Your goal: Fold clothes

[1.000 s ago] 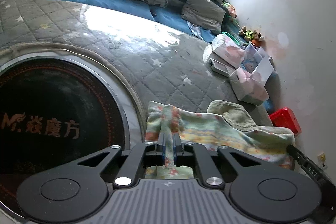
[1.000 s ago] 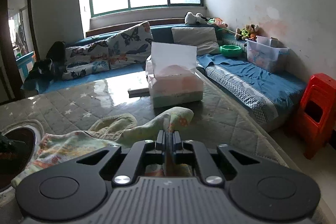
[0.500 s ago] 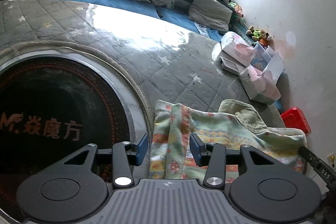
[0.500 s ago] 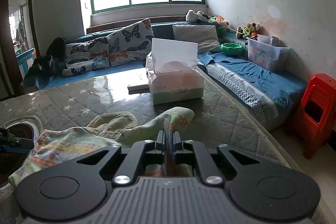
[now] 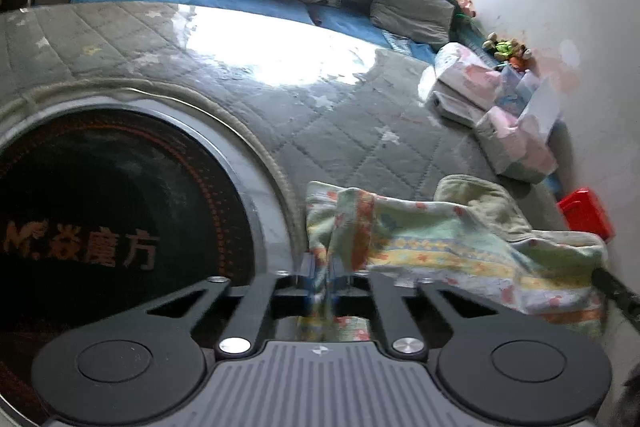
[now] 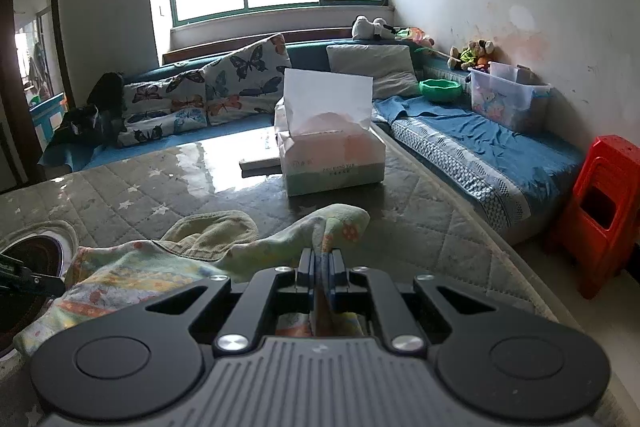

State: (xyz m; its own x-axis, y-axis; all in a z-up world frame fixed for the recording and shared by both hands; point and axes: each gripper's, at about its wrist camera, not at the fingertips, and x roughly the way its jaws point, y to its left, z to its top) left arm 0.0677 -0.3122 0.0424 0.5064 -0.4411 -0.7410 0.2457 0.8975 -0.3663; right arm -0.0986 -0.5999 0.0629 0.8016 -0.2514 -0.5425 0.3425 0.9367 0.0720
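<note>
A small patterned garment, pale green with yellow and orange bands and an olive hood, lies on the grey quilted table cover. My left gripper is shut on its left corner, next to the black round cooktop. In the right wrist view my right gripper is shut on the garment's right corner, which bunches up above the jaws. The left gripper's tip shows at the far left there.
A tissue box and a flat box stand behind the garment on the table. A blue sofa with butterfly pillows wraps around the back and right. A red plastic stool stands on the floor at the right.
My left gripper, shut a second ago, opened and let go, then shut again on the garment's left corner. The right gripper kept its hold and barely moved.
</note>
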